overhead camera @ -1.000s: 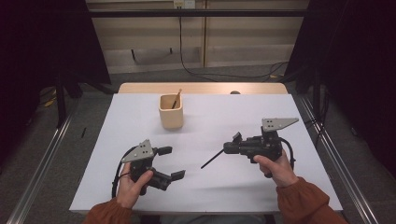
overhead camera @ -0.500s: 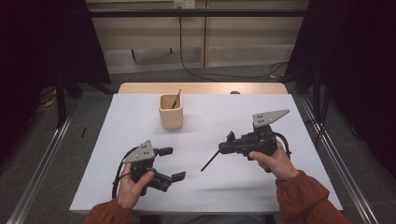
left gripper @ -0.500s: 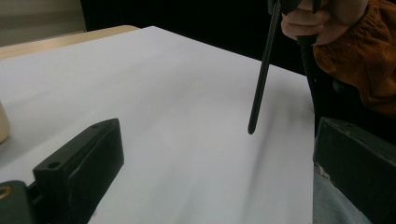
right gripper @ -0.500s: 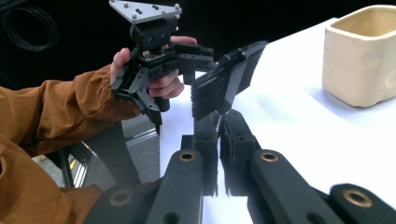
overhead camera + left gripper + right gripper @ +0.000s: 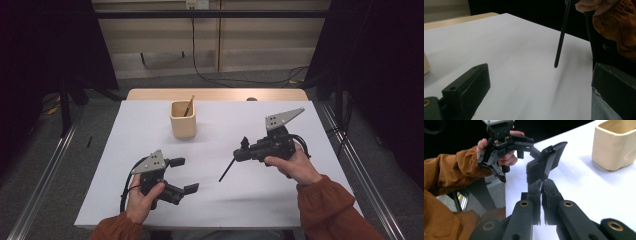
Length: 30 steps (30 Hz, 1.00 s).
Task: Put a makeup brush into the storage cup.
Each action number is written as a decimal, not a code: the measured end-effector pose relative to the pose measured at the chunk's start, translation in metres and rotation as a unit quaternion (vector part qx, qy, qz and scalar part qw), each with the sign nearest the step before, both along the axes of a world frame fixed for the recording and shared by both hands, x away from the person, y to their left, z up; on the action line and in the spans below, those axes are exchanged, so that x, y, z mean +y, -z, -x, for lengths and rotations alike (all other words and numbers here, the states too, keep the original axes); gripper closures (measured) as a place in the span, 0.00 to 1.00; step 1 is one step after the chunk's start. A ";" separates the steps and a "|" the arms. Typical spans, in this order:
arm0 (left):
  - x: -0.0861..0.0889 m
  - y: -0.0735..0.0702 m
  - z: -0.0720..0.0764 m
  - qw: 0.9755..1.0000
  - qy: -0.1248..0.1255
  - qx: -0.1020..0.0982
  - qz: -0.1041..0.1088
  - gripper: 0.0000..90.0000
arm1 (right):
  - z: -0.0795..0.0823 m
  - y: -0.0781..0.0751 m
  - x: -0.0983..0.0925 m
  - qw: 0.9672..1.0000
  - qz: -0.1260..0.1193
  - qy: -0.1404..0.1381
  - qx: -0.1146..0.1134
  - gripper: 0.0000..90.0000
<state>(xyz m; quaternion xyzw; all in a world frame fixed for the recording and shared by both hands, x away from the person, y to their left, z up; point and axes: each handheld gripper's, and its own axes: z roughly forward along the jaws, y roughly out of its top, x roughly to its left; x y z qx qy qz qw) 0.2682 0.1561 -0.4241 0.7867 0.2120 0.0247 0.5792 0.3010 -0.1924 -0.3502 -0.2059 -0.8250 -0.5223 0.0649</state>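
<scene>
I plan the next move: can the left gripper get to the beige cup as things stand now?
Probably yes: the left gripper is open and holds nothing, and bare white table lies between it and the beige cup.

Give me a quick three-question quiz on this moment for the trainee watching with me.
1. True or false: the right gripper is shut on a thin black stick.
2. Which holds? A) the left gripper grips the cup; B) its jaws stand open with nothing between them; C) it rests inside the cup.
3. Fill in: the beige cup on the white table holds one ____ stick.

Key: 1 true, with the stick's tip pointing down toward the table. 2 B. 3 brown, leaning on the rim.
</scene>
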 end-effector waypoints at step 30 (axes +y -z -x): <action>-0.007 -0.002 -0.003 1.000 0.011 0.007 -0.003 0.02 | -0.017 -0.006 0.023 0.992 0.117 -0.038 0.033 0.95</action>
